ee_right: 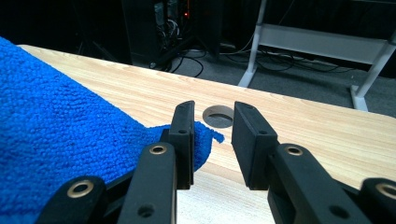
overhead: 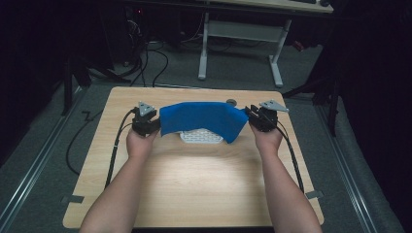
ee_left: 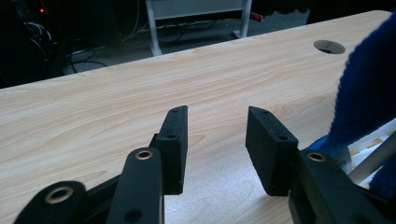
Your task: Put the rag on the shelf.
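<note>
A blue cloth (overhead: 201, 119) hangs in an arch over a white slotted rack (overhead: 199, 137) at the back middle of the wooden table (overhead: 194, 184). My left gripper (overhead: 156, 124) is at the cloth's left end. In the left gripper view its jaws (ee_left: 217, 133) stand open over bare wood, with the cloth (ee_left: 369, 93) and the rack (ee_left: 373, 142) off to their right. My right gripper (overhead: 248, 115) is at the cloth's right end. It is open (ee_right: 212, 128), and the cloth (ee_right: 56, 130) lies beside its left jaw with only a corner tip reaching into the gap, unpinched.
A round cable hole (overhead: 231, 102) sits in the table just behind the cloth, also visible as a hole (ee_right: 218, 115) past the right jaws. A white-legged desk frame (overhead: 238, 34) and floor cables stand beyond the table's far edge. Both forearms come in from the near edge.
</note>
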`<state>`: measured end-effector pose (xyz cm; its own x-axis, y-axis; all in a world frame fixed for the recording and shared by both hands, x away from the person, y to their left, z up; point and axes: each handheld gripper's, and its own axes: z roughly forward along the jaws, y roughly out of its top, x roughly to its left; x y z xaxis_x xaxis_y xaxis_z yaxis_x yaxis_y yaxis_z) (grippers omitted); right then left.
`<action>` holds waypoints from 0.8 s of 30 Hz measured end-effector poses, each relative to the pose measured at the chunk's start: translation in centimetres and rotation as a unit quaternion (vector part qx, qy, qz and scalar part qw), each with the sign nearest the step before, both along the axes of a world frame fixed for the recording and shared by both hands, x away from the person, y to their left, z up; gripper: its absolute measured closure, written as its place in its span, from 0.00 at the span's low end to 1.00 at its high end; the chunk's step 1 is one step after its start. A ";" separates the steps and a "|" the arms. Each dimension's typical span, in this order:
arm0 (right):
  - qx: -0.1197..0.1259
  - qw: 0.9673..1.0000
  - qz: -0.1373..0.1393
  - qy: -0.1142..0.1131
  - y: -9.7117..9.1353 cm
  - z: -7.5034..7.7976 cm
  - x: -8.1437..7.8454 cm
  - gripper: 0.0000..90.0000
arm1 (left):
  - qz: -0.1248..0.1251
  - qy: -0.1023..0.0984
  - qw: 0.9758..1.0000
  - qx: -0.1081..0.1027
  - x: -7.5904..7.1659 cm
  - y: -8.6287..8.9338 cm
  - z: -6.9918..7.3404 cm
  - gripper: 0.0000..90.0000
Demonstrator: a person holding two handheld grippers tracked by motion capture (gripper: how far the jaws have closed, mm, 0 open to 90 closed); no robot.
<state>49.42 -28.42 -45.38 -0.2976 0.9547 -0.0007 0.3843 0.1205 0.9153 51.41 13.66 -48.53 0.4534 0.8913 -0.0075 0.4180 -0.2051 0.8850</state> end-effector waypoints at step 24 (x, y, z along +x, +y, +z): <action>-0.006 0.999 -0.029 -0.017 -1.9 1.4 -0.1 0.73 | 0.024 -0.010 1.000 0.011 -0.5 1.5 0.3 0.61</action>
<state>49.32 -30.33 -43.96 -0.2418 0.9701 -0.0212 0.3595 0.1098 0.9267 50.92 15.15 -48.21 0.4102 0.9117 0.0212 0.4104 -0.2053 0.8885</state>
